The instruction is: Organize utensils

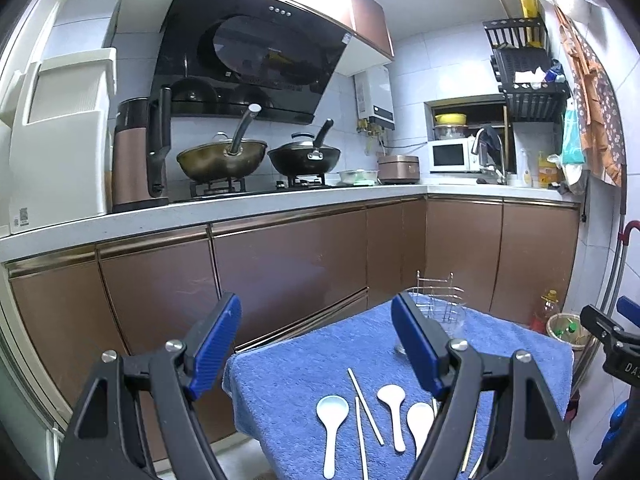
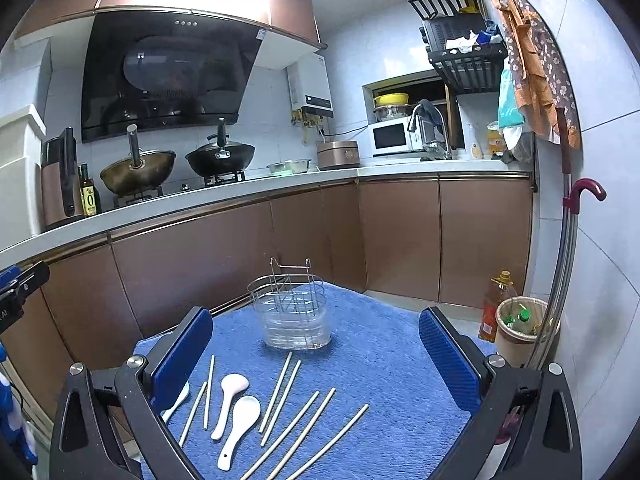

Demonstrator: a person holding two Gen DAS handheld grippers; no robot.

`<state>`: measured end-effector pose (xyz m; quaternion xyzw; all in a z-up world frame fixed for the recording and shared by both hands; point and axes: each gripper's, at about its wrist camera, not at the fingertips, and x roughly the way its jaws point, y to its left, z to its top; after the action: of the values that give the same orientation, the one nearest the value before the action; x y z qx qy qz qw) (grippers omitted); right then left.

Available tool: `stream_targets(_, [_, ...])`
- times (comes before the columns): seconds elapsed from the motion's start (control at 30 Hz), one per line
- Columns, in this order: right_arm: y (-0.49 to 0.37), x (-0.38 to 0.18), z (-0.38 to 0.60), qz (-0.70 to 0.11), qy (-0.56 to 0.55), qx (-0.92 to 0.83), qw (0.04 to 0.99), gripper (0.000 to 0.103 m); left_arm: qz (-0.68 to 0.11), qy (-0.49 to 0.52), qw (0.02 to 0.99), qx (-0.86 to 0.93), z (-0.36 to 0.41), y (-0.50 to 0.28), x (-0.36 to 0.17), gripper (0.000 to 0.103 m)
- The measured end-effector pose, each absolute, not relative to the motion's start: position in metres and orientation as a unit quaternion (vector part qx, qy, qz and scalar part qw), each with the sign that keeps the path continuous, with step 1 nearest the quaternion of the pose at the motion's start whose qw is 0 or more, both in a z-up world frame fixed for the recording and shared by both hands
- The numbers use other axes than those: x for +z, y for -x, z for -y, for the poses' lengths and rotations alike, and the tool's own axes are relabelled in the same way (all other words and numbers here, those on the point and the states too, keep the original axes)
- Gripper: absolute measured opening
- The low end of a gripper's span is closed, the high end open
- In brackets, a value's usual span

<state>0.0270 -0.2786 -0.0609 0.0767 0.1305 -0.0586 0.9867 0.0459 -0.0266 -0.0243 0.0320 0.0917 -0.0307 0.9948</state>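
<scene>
**Sorting not yet begun: every utensil lies loose**

Hovering above the towel-covered tabletop (image 2: pixel 380 352), the left hand-held gripper (image 1: pixel 316 344) and the right hand-held gripper (image 2: pixel 316 356) both have their jaws spread wide apart and hold nothing. The wire utensil holder (image 2: pixel 294 312) stands upright at the far end of the blue towel and looks empty. Three white ceramic spoons (image 2: pixel 240 424) and the wooden chopsticks (image 2: pixel 304 432) lie scattered flat on the near part of the towel, apart from the holder. By this view nothing is sorted; every spoon and chopstick remains to be placed.
</scene>
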Motion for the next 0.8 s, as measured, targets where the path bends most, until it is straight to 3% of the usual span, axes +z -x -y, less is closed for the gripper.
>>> stream_targets(0.47, [-0.044, -0.081, 0.296, -0.164, -0.092, -0.066, 0.980, 0.103, -0.147, -0.056, 0.986, -0.054, 0.037, -0.076, -0.039, 0.076])
stream_targets(0.8, [-0.064, -0.098, 0.304, -0.204, -0.094, -0.061, 0.973, 0.103, -0.217, -0.002, 0.974, -0.063, 0.010, -0.120, -0.054, 0.076])
